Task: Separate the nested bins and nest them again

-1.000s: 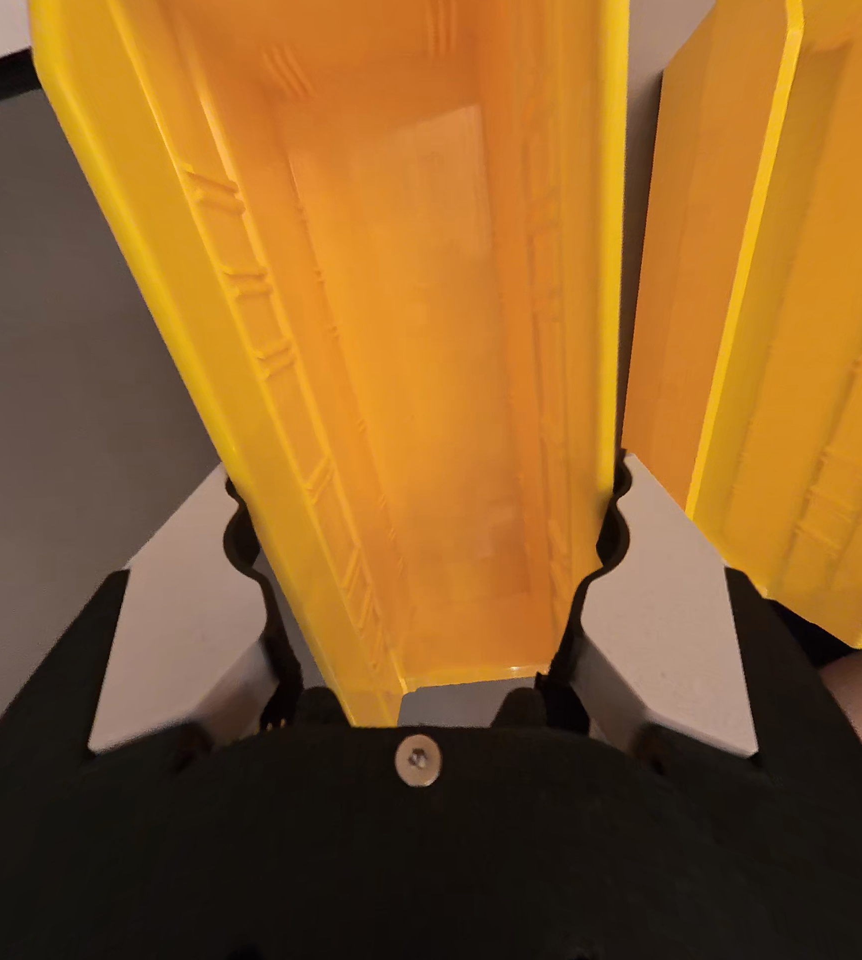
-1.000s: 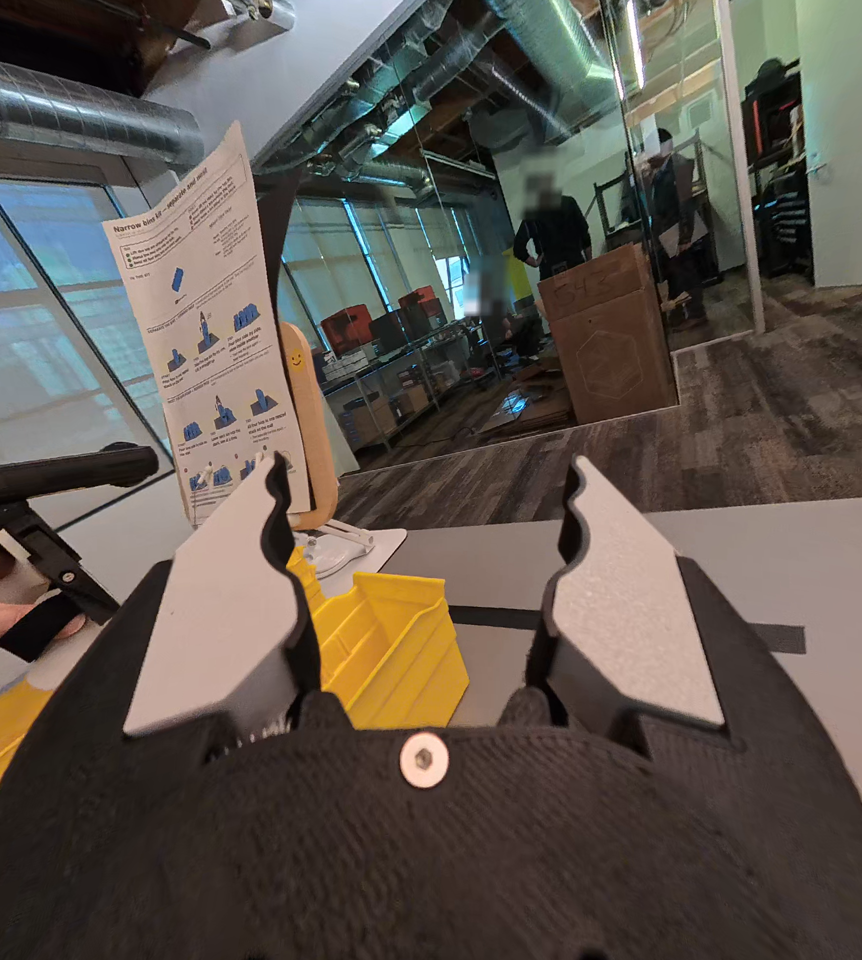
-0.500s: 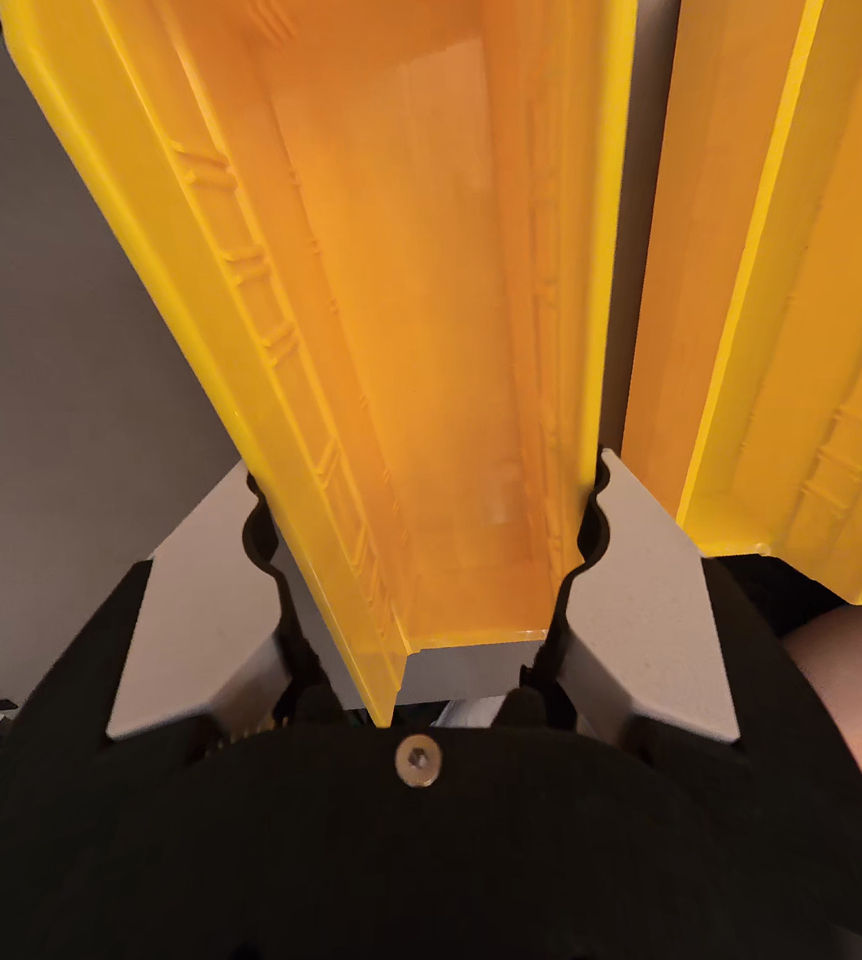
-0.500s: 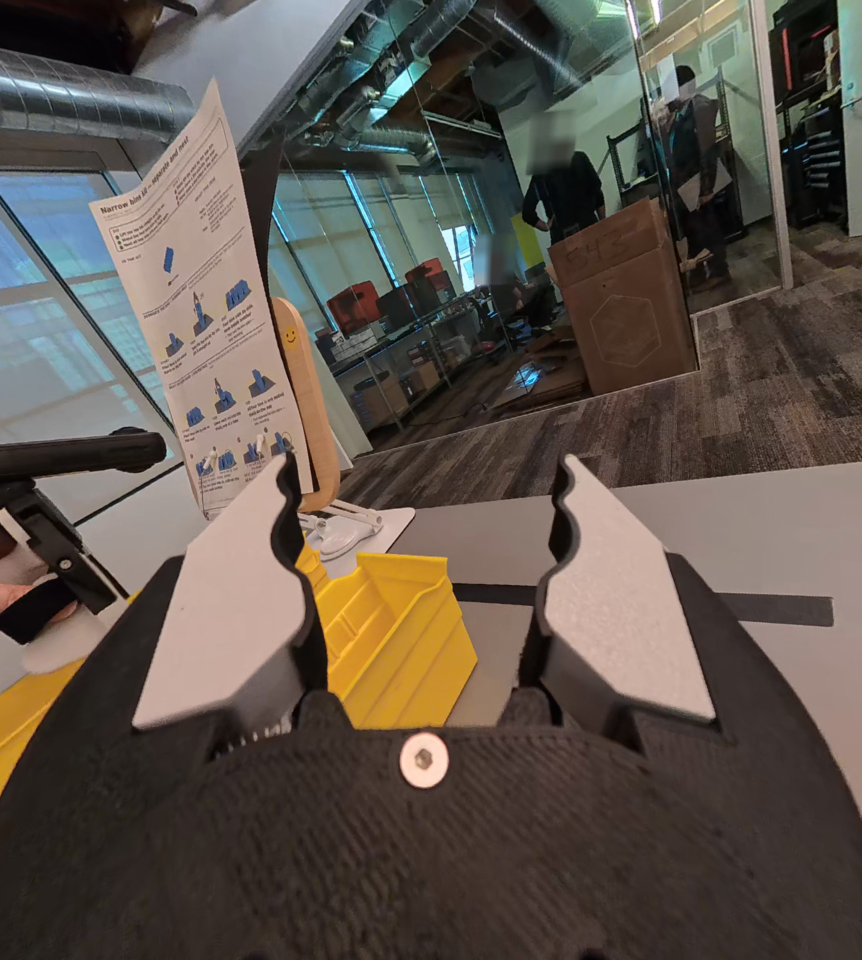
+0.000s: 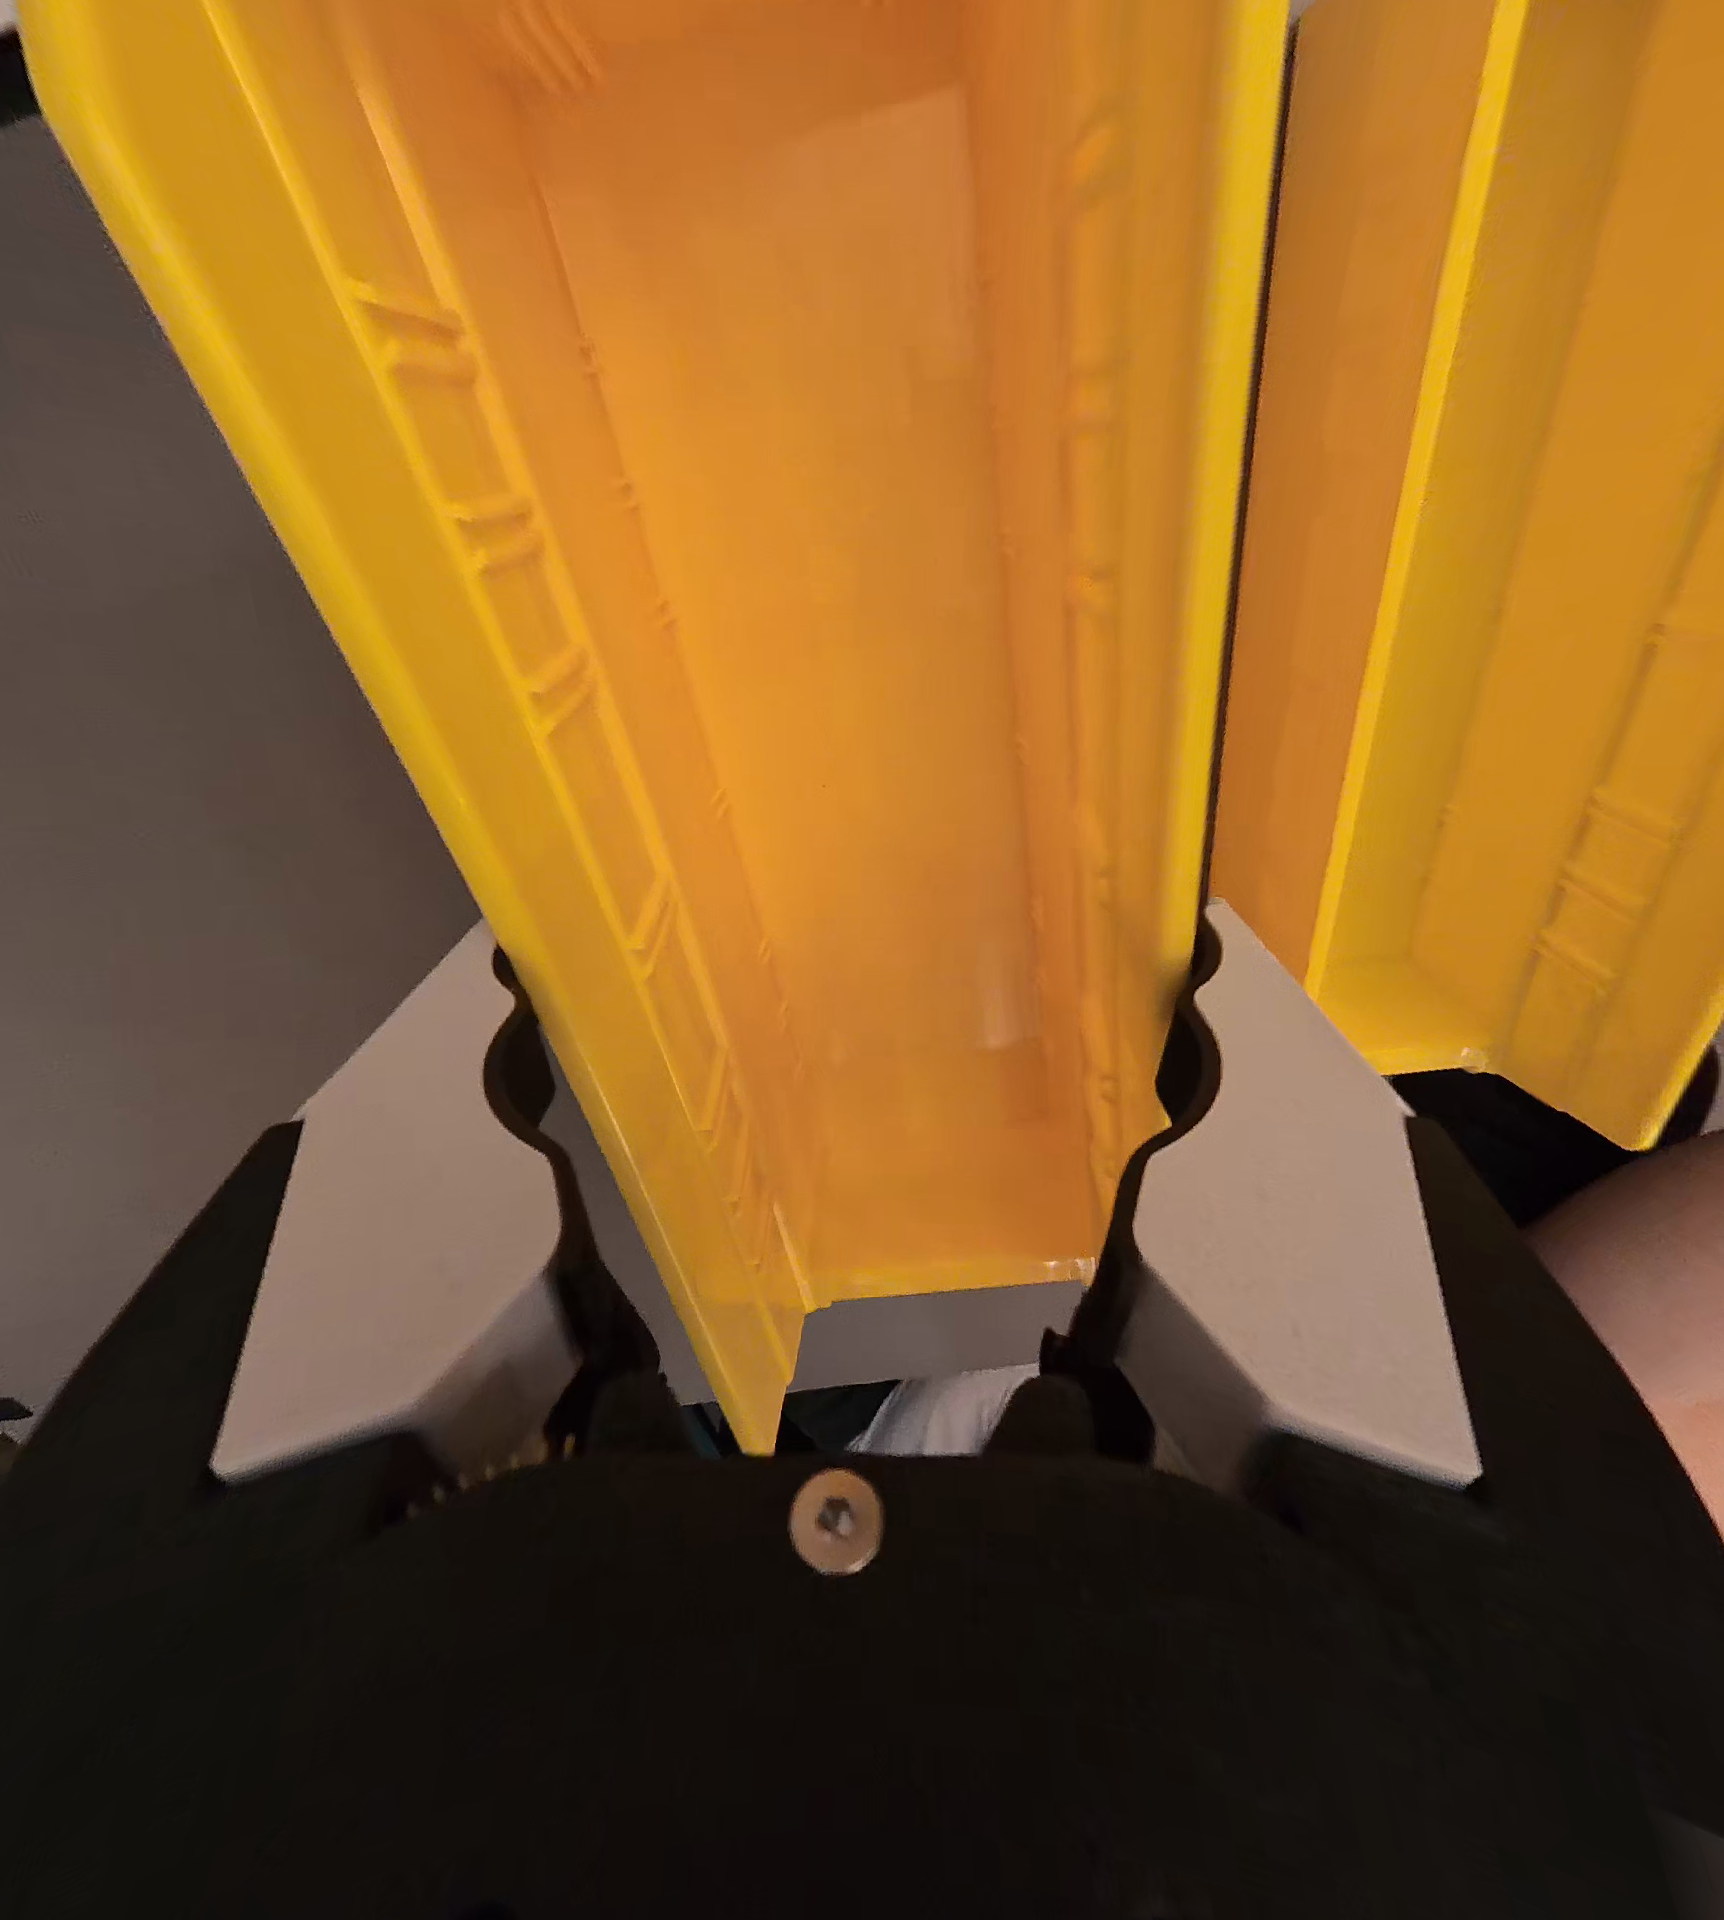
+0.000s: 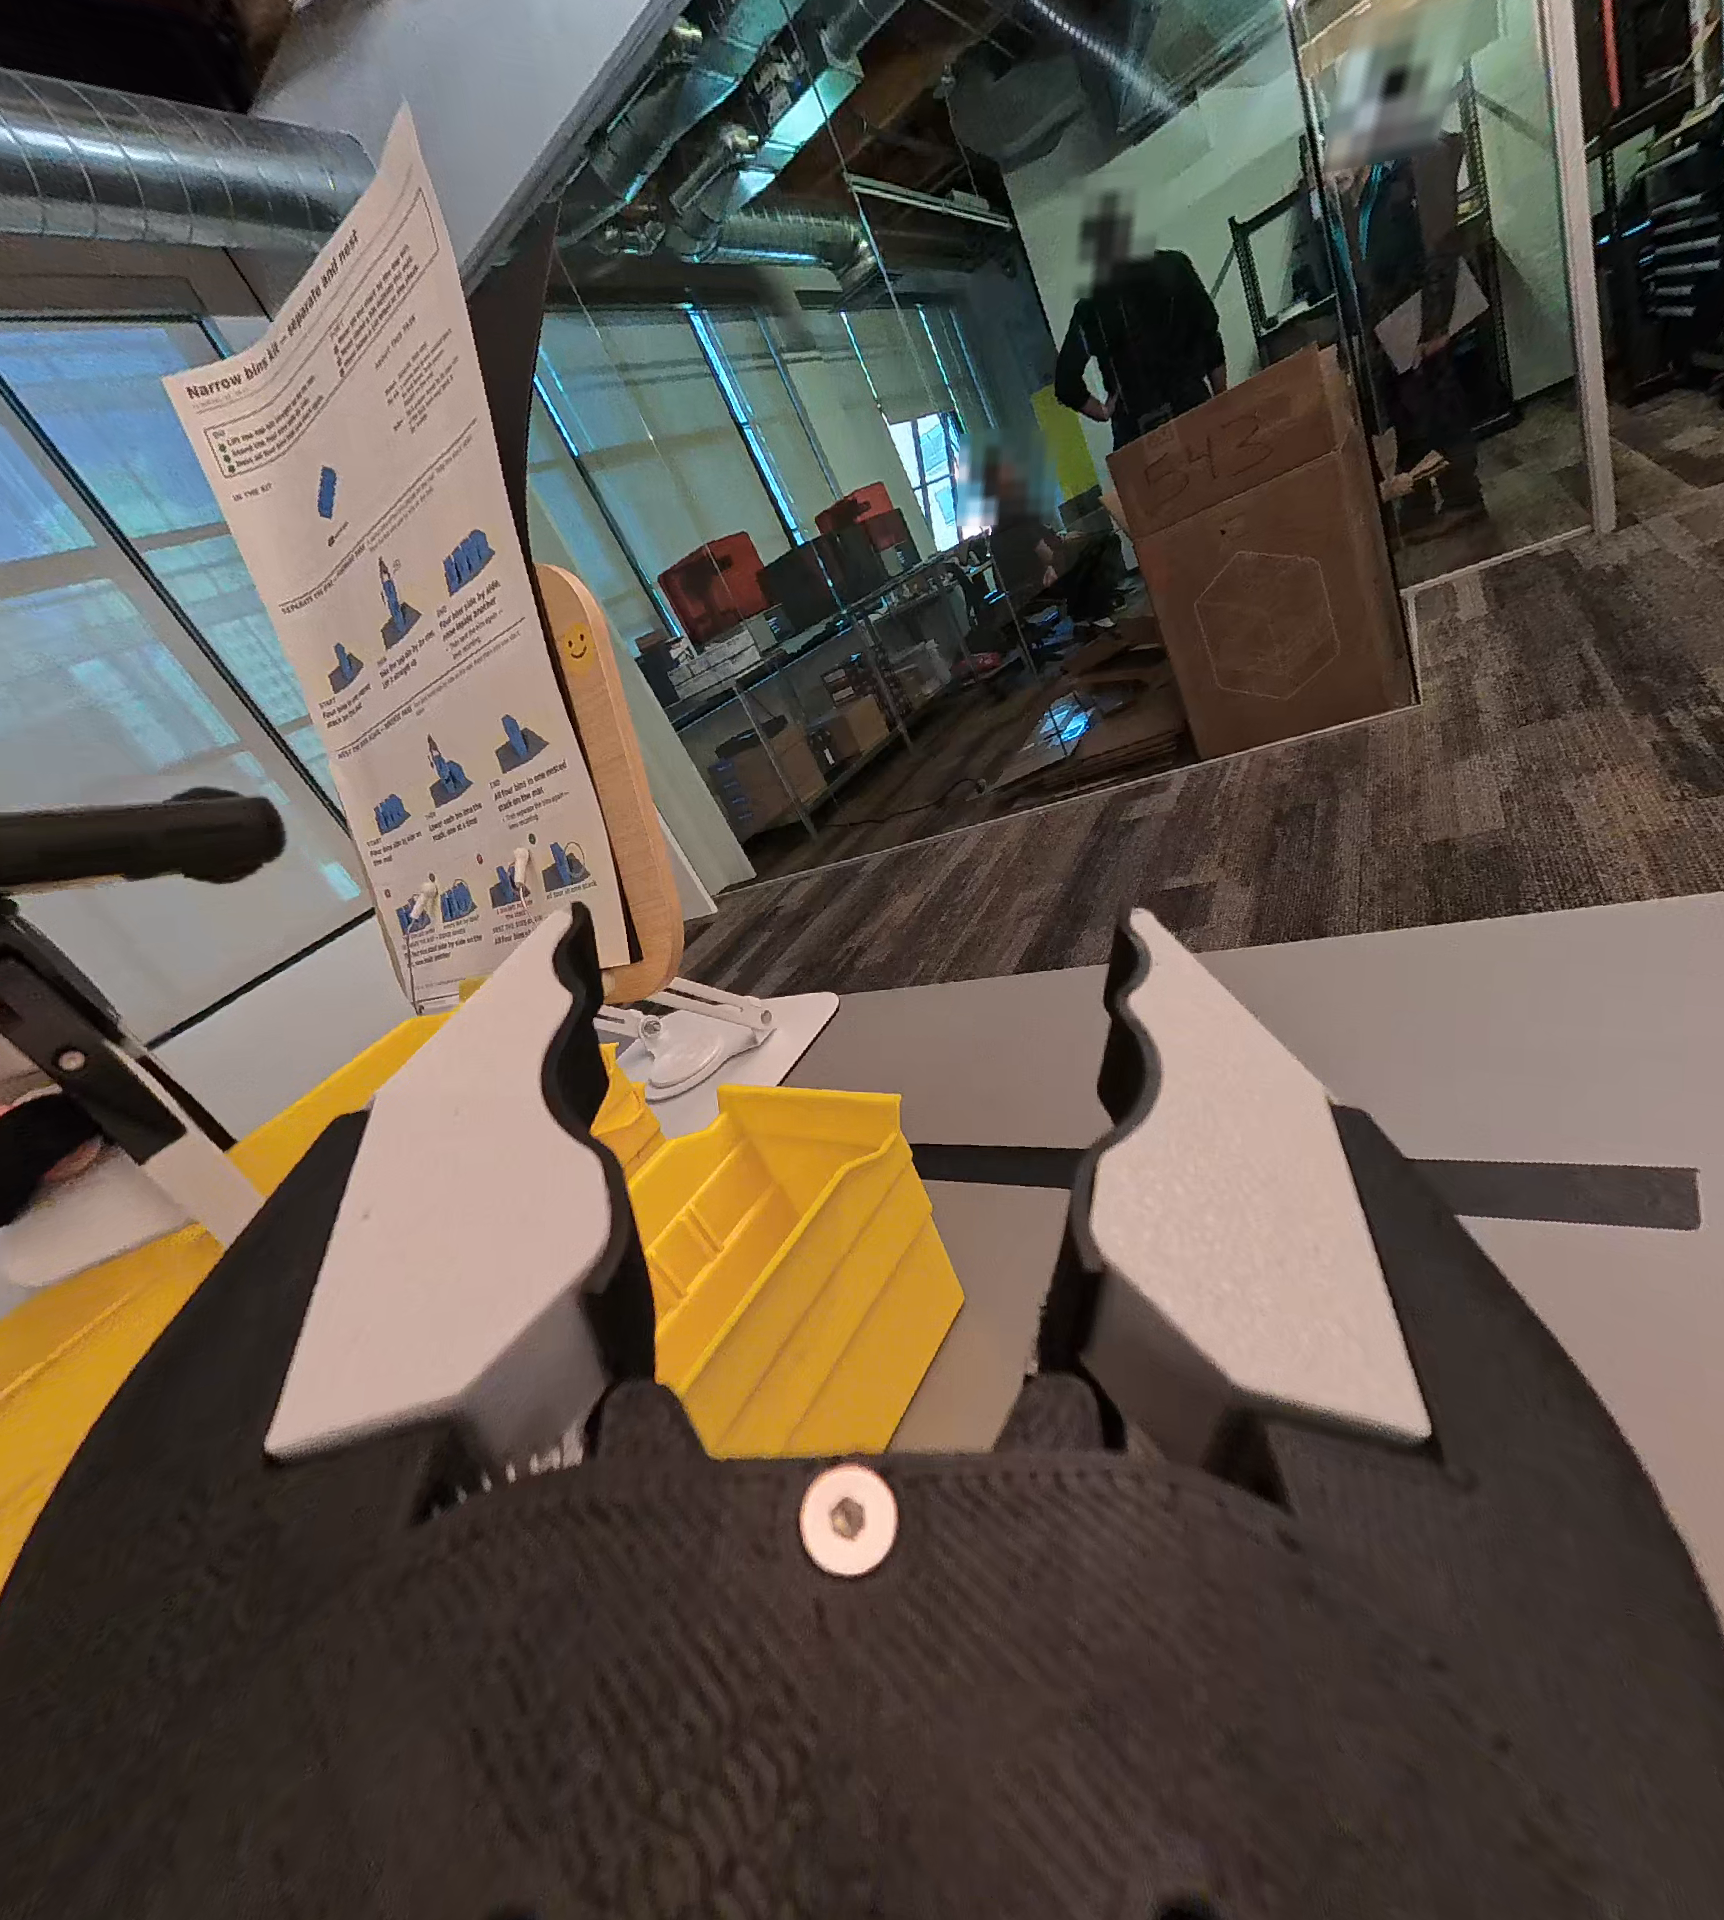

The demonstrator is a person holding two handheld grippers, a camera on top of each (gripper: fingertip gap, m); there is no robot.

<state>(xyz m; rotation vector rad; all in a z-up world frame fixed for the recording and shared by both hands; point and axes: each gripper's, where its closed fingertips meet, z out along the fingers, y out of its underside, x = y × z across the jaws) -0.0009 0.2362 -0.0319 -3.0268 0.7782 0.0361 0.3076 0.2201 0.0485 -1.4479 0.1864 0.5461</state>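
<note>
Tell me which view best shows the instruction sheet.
The right wrist view: the instruction sheet stands upright on its wooden stand, in full view behind the yellow bins. The left wrist view shows none of it, only bins.

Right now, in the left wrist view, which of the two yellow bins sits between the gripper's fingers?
The left-hand yellow bin, its open inside facing the camera, with a finger against each side wall; the other bin stands outside, right of the right finger.
</note>
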